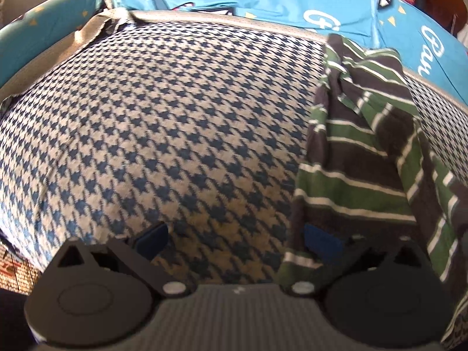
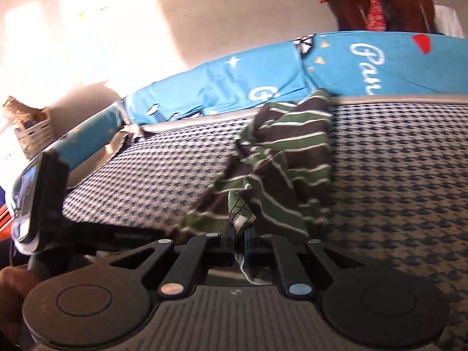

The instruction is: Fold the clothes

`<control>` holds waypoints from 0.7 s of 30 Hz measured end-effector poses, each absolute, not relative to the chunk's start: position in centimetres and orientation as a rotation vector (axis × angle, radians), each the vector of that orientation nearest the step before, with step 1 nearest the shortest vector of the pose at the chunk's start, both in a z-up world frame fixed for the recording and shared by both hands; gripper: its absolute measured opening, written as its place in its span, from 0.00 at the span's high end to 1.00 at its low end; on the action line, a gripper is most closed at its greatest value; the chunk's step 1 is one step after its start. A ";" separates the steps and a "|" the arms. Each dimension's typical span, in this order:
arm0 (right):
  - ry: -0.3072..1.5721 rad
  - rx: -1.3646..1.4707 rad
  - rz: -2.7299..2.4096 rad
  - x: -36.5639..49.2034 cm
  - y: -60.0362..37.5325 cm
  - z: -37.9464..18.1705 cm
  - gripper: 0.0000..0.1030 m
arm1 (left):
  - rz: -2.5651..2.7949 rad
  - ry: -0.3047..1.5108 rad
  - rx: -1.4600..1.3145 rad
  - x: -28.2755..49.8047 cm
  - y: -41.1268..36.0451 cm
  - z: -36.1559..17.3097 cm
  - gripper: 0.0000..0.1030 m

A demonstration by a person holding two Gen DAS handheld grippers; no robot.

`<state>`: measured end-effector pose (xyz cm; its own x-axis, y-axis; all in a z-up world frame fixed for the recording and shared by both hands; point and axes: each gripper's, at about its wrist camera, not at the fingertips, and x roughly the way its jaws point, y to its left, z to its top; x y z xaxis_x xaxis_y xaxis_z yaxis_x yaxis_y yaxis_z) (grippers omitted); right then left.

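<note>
Right gripper [image 2: 240,235] clenched on striped garment [image 2: 280,163]; left gripper [image 1: 237,239] released.

Right wrist view: the jaws stand pinched together on a green edge of the striped garment, and a strip of the cloth hangs down behind the fingertips toward the gripper body. From the grip the garment runs forward, bunched and twisted, across the houndstooth cover [image 2: 395,175] toward its far edge, where the blue printed sheet [image 2: 351,67] begins. The gripper points forward and somewhat down. Part of a hand [image 2: 11,289] shows at the lower left, beside a phone-like device on a black mount. Left wrist view: the jaws stand wide apart, nothing between the pads; the garment [image 1: 359,152] lies just beside the right-hand blue pad [image 1: 321,241], contact undetermined. This gripper tilts steeply down over the cover [image 1: 163,122].
</note>
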<state>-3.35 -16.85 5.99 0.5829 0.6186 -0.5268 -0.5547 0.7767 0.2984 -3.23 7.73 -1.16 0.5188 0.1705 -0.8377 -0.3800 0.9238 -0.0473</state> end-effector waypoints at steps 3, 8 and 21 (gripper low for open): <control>0.657 0.091 0.720 -4.1 -15.6 6.0 0.92 | 0.343 0.965 -0.253 -3.6 8.3 -1.0 0.00; 0.664 0.075 0.770 -5.3 -14.0 6.0 0.92 | 0.358 0.952 -0.271 -4.0 9.1 -0.7 0.00; 0.697 -0.002 0.879 -7.7 -9.8 5.2 0.92 | 0.447 0.902 -0.293 -4.9 10.9 0.6 0.00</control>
